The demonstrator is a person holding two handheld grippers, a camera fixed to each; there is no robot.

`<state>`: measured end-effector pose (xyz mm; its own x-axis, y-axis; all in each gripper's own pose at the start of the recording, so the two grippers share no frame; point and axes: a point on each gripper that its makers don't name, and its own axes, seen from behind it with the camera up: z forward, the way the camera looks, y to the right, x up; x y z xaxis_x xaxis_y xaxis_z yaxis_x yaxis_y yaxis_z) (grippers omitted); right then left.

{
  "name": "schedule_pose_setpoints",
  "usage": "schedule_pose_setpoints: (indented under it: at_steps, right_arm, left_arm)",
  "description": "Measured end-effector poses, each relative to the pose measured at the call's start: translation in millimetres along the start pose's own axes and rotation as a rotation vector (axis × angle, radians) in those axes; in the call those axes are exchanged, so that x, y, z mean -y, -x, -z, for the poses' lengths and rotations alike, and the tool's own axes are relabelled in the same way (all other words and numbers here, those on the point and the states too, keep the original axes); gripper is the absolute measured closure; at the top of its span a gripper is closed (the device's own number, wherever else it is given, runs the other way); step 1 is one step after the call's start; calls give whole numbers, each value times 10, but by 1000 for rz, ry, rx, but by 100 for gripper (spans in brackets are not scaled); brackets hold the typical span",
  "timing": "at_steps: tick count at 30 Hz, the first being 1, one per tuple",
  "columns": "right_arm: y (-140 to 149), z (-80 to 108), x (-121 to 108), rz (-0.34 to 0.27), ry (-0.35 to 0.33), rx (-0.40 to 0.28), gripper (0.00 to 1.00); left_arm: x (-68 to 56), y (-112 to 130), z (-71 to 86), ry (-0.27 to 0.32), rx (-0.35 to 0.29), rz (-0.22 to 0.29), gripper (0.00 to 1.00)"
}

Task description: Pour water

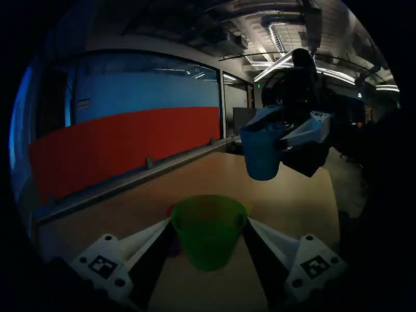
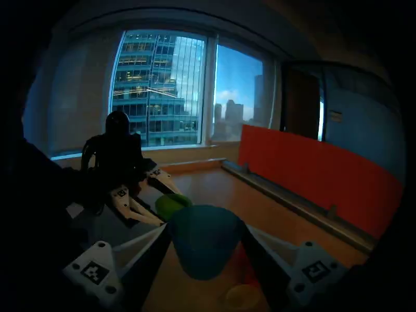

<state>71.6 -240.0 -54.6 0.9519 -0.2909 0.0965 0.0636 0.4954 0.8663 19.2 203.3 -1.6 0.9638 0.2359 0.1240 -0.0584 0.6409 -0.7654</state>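
Observation:
In the left gripper view a green plastic cup (image 1: 209,236) stands upright between the fingers of my left gripper (image 1: 208,223), which is shut on it just above the wooden table (image 1: 291,197). Farther off and up to the right, my right gripper (image 1: 281,141) holds a blue cup (image 1: 261,152) in the air, nearly upright. In the right gripper view that blue cup (image 2: 205,249) sits between the fingers of my right gripper (image 2: 205,229), rim toward the camera. Beyond it to the left, my left gripper (image 2: 167,207) carries the green cup (image 2: 171,204). I cannot see water in either cup.
Small coloured cups lie on the table under the held ones: a yellow one (image 2: 242,297) and a red one (image 2: 244,262). A red partition (image 1: 125,145) with a metal rail runs along the table's far side. A large window (image 2: 156,88) faces tall buildings.

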Motion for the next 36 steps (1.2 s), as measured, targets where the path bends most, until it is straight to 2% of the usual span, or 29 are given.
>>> schedule_pose_setpoints:
  at_steps: [15, 36]
  right_arm:
    - [531, -215, 42, 25, -47, 116, 6]
    - [1178, -377, 117, 44, -118, 264, 6]
  left_arm:
    - [-69, 429, -114, 41, 120, -18, 14]
    - [-91, 939, -141, 69, 252, -3, 14]
